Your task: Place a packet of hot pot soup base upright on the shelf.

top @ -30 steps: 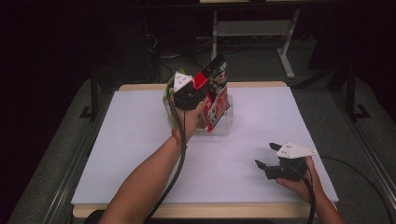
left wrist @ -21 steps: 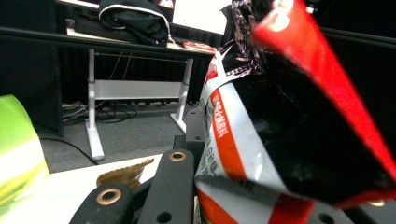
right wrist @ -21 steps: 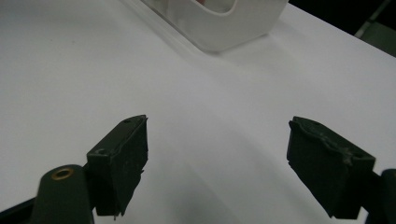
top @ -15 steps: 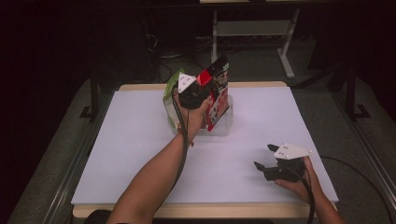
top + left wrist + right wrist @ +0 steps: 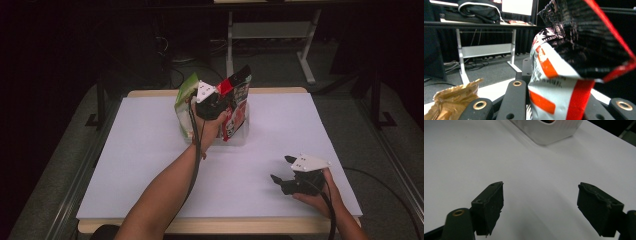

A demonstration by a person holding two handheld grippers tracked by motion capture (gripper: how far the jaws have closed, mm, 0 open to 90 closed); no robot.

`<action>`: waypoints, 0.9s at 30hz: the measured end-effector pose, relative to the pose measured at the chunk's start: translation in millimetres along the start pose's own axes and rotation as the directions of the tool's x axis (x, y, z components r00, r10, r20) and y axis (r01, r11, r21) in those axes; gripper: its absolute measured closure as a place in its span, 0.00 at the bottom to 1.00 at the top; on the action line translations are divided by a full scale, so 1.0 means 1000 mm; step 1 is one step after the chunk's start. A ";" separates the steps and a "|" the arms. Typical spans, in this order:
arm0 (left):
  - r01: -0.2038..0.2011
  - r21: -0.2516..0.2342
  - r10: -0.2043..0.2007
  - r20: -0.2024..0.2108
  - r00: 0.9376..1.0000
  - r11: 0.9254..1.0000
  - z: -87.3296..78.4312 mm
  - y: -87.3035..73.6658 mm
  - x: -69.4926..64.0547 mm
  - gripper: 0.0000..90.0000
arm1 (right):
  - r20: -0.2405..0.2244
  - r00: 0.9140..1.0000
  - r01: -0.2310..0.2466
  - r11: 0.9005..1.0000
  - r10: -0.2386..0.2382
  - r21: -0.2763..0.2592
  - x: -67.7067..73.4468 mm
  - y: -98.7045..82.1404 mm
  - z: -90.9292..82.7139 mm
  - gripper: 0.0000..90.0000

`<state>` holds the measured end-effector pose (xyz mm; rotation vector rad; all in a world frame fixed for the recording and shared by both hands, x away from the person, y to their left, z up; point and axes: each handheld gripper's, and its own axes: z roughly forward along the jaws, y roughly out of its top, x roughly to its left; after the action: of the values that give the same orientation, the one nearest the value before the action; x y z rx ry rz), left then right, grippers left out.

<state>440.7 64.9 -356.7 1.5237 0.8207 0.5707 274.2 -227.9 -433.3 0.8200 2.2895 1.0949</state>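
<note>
Since a second ago, the left gripper (image 5: 212, 102) sinks a little toward the clear bin (image 5: 239, 137) at the far middle of the table (image 5: 125, 165), and its jaws have just been opening slightly with the red, white and black snack bag (image 5: 239, 102) between them. In the left gripper view the bag (image 5: 574, 75) fills the gap between the black jaws, which stand narrow around it and hold it. The right gripper (image 5: 295, 177) keeps its place near the right front edge.

Two grippers, two bags and one bin are in sight. The second bag is green (image 5: 184, 102) and stands at the left side of the bin, just beside the left hand (image 5: 212, 122); a crumpled gold wrapper edge (image 5: 454, 96) shows low in the left gripper view.

The snack bag stands on end, its long axis near upright and tilted a little to the right, its open black-lined top pointing up and toward the far right, its lower end down in the bin.

The right gripper's jaws (image 5: 549, 205) are spread wide with nothing between them, hovering over bare white tabletop, and the bin's rounded corner (image 5: 546, 135) lies well ahead. Broad open surface lies to the left, right and near side of the bin; the bin sits close to the far edge.
</note>
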 end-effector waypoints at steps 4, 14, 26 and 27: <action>-0.050 0.013 0.050 0.018 0.999 0.999 0.000 -0.001 -0.002 0.85 | -0.004 1.000 0.003 1.000 -0.003 -0.002 0.000 0.001 0.000 0.23; -0.098 0.097 0.098 0.006 0.995 0.990 0.006 -0.018 0.002 0.84 | -0.011 1.000 0.010 1.000 -0.010 0.008 0.002 0.001 0.003 0.23; -0.107 0.077 0.106 0.018 0.994 0.991 -0.002 -0.031 0.004 0.82 | -0.015 1.000 0.003 1.000 -0.003 0.014 0.002 0.001 0.003 0.23; -0.109 0.077 0.108 0.019 0.994 0.991 -0.002 -0.032 0.004 0.82 | -0.015 1.000 0.002 1.000 -0.002 0.012 0.002 0.001 0.003 0.23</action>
<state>436.4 69.3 -388.0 1.6503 0.7598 0.6129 275.1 -224.5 -434.9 0.8169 2.3110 1.0912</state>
